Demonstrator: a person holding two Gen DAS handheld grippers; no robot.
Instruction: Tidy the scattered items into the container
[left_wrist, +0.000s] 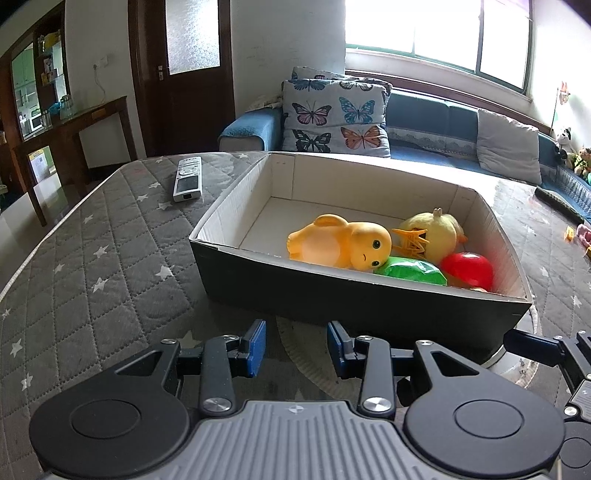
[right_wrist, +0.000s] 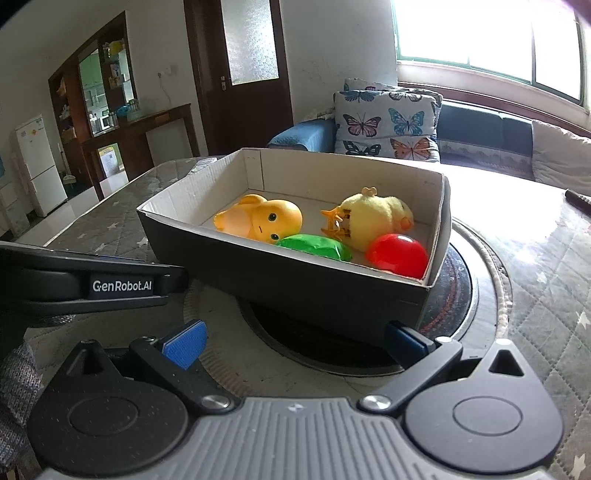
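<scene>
The left gripper (left_wrist: 296, 347) hovers over the grey quilted star-patterned table cover (left_wrist: 110, 266), just short of the near wall of the dark-sided cardboard box with a white inside (left_wrist: 332, 295); its blue-padded jaws stand partly apart with nothing between them and touch nothing. The right gripper (right_wrist: 295, 341) has its jaws spread much wider, also empty, framing the box's near corner without touching it. Inside the box lie an orange rubber duck-like toy on its side (left_wrist: 343, 247), a yellow plush chick (left_wrist: 439, 236), a crinkled green ball (left_wrist: 410, 271) and a shiny red ball (left_wrist: 467, 269), all crowded toward the right end. The near wall hides the lower parts of both balls. A silver remote control (left_wrist: 187, 179) lies on the cover, well left of the box. In the right wrist view the left gripper's body blocks the table at the left, and window glare washes out the far tabletop.
</scene>
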